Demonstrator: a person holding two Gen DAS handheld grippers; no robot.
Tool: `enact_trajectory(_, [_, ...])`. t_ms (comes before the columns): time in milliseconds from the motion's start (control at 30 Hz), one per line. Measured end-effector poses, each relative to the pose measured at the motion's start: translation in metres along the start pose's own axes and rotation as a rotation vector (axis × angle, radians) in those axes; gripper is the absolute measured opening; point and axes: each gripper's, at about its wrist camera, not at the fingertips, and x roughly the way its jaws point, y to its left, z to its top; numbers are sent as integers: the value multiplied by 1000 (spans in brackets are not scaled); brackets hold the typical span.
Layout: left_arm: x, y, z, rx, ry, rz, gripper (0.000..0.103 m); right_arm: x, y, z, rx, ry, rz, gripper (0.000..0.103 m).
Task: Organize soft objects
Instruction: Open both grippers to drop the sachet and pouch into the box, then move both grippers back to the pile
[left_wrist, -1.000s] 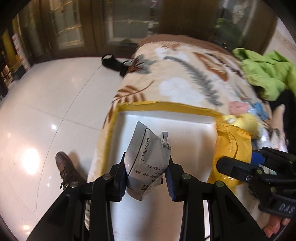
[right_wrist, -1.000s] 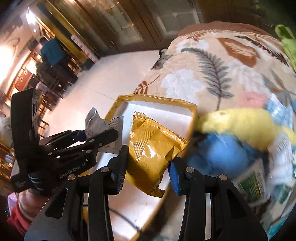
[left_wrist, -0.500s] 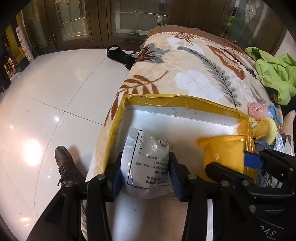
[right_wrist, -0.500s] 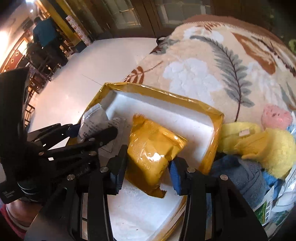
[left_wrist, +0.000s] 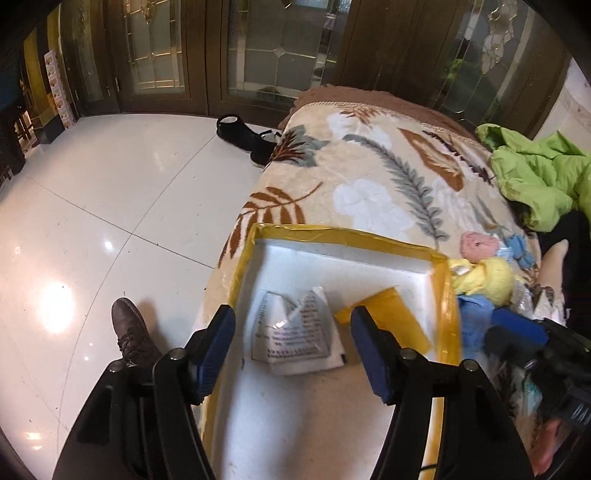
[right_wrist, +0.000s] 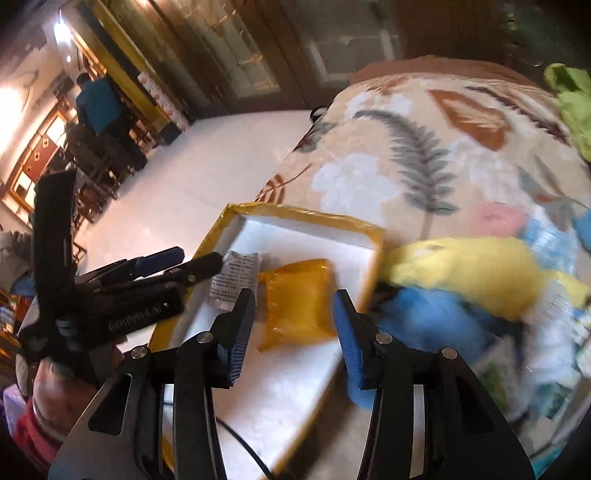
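A silver printed packet (left_wrist: 291, 332) lies loose on the floor of a white foam box with a yellow taped rim (left_wrist: 347, 234). My left gripper (left_wrist: 291, 315) hovers above the packet, jaws opening, pads clear of it. Beside it lies a yellow packet (left_wrist: 384, 314), seen flat in the box in the right wrist view (right_wrist: 295, 302). My right gripper (right_wrist: 293, 306) stands open over the yellow packet, its pads not touching it. The left gripper (right_wrist: 201, 258) shows at that view's left, over the box rim (right_wrist: 306, 214) and the silver packet (right_wrist: 236, 273).
The box sits on a leaf-patterned blanket (left_wrist: 369, 177). Right of it are piled a yellow plush (left_wrist: 487, 277), a blue cloth (left_wrist: 471, 321) and a pink knit piece (left_wrist: 478, 245). A green jacket (left_wrist: 535, 177) lies further back. A brown shoe (left_wrist: 129, 332) stands on the tiled floor.
The silver packet left the left jaws and now lies in the box; those jaws widened. The yellow packet dropped flat into the box, out of the right gripper's hold. Both grippers drew back.
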Motion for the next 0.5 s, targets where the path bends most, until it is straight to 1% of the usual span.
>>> enact_trajectory(100, [-14,-16,-5,15,-20,-36,66,-39,-24,-13,49,-70,-15,44])
enact_trajectory(200, [-24,-40,-13,62,-29,-76,69,-77,-58,-35,119,-121,-55,44])
enact_trajectory(300, [-28,-70,-22,121,-25,-108,69,-101,-86,-57,177,-133,-93,49])
enact_trajectory(400, [-28,-100,-32,191,-15,-133,69,-120,-110,-83,226,-145,-136,49])
enact_trajectory(500, [-25,-127,-43,251,4,-159,69,-129,-125,-104,250,-137,-163,49])
